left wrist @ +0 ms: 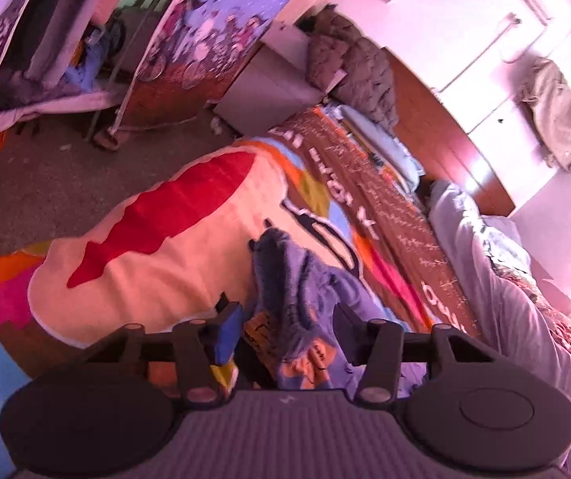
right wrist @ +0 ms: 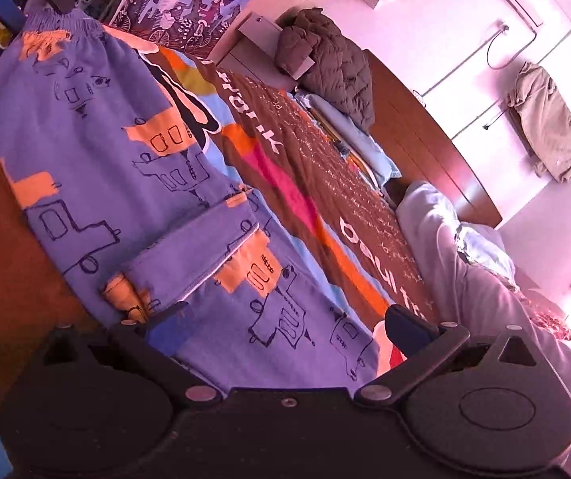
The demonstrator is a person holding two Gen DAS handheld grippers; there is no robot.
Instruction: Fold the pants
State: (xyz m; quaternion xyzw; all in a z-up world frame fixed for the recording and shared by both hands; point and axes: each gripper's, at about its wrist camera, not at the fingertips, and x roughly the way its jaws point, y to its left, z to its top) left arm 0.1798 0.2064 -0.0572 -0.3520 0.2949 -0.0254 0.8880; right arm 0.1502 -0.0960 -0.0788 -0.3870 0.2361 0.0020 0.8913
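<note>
Right wrist view: purple printed pants (right wrist: 98, 159) lie lengthwise on the bed's colourful blanket (right wrist: 325, 215), waistband far. My right hand-held gripper (right wrist: 285, 329) spreads wide over the hem; my left hand-held gripper (left wrist: 287, 329), half-open, straddles bunched waistband fabric.

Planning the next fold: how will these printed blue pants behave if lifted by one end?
The pants are probably floppy: they bunch up between the left gripper fingers. Likely light, thin fabric lying flat on the blanket. The rest would probably drag and sag.
</note>
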